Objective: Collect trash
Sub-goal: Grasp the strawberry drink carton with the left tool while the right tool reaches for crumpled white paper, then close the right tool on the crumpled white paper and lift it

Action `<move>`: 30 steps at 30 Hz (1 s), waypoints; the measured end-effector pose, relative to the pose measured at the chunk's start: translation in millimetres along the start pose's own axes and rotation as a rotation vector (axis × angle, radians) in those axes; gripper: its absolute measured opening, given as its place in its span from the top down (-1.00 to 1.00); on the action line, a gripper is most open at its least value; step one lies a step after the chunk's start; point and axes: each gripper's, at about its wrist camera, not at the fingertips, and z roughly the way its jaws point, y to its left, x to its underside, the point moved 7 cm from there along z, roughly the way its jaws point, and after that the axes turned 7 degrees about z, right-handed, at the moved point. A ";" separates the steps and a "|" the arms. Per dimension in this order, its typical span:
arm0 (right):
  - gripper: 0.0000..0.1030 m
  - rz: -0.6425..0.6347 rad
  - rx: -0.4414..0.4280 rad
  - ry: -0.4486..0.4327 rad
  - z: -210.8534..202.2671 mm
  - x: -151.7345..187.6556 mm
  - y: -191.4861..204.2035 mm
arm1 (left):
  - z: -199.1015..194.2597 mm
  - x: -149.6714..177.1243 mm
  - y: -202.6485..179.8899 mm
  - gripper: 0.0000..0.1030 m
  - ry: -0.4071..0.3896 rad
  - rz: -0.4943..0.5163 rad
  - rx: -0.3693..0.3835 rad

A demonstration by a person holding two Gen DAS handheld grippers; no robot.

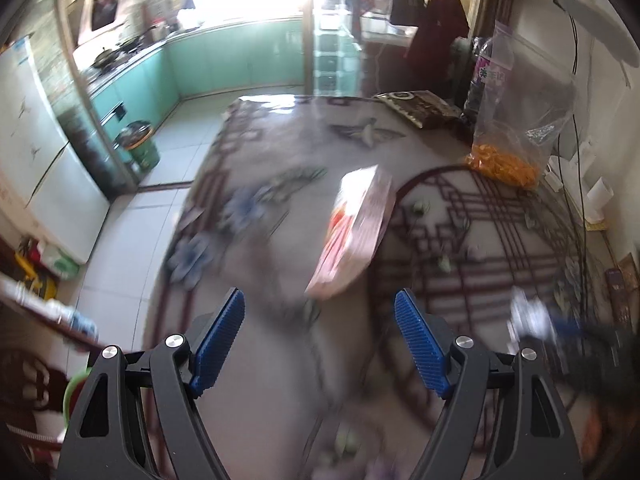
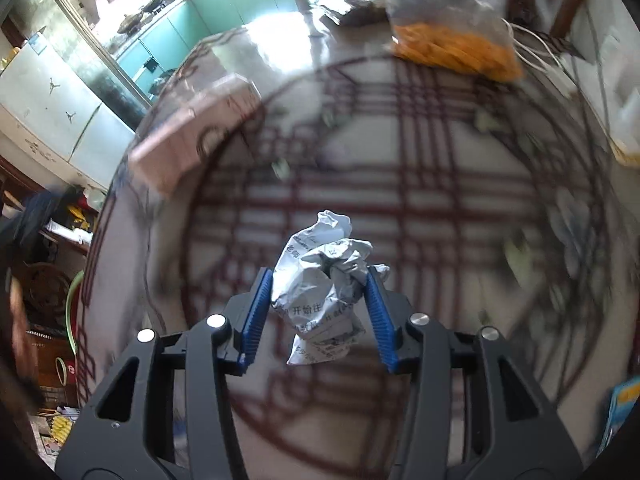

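Your right gripper (image 2: 320,312) is pinching a crumpled ball of printed paper (image 2: 324,284) between its blue pads (image 2: 256,316), holding it clear above the patterned table (image 2: 440,208); your left gripper (image 1: 320,344) is hovering with its jaws spread wide and nothing between them. Judged from this, you are carrying one collected piece of trash, and the disposal step is still ahead of you. The next move probably calls for keeping the pinch firm, since loosely wadded paper could slip, and for taking the ball to a bin; a green bin (image 1: 140,148) is standing on the kitchen floor well apart from the table, though whether it is the intended one cannot be told. Farther out, a pink box (image 1: 352,236) is lying on the table ahead of the left gripper, and a clear bag of orange pieces (image 1: 516,128) is standing near the far right edge. Motion blur is smearing the table pattern and the box print in both views, the right gripper is appearing in the left view only as a blurred shape at the right edge, and the window glare is washing out the far counter.
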 end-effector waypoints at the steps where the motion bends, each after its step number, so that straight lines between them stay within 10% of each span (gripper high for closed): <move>1: 0.10 0.000 0.006 0.003 -2.3 5.1 -4.1 | 8.4 -6.4 -3.6 -0.44 0.006 0.006 -0.002; 13: -0.36 0.060 -0.033 -0.032 -29.9 28.3 -33.3 | 110.5 -45.5 -27.3 -0.40 0.160 0.025 -0.003; 16: -0.37 0.073 -0.028 -0.042 -34.1 27.0 -39.2 | 112.0 -41.9 -20.3 0.10 0.169 -0.048 0.030; 30: -0.40 0.109 -0.017 -0.014 -18.9 28.6 -32.5 | -20.5 22.1 -24.9 0.14 0.012 -0.046 0.093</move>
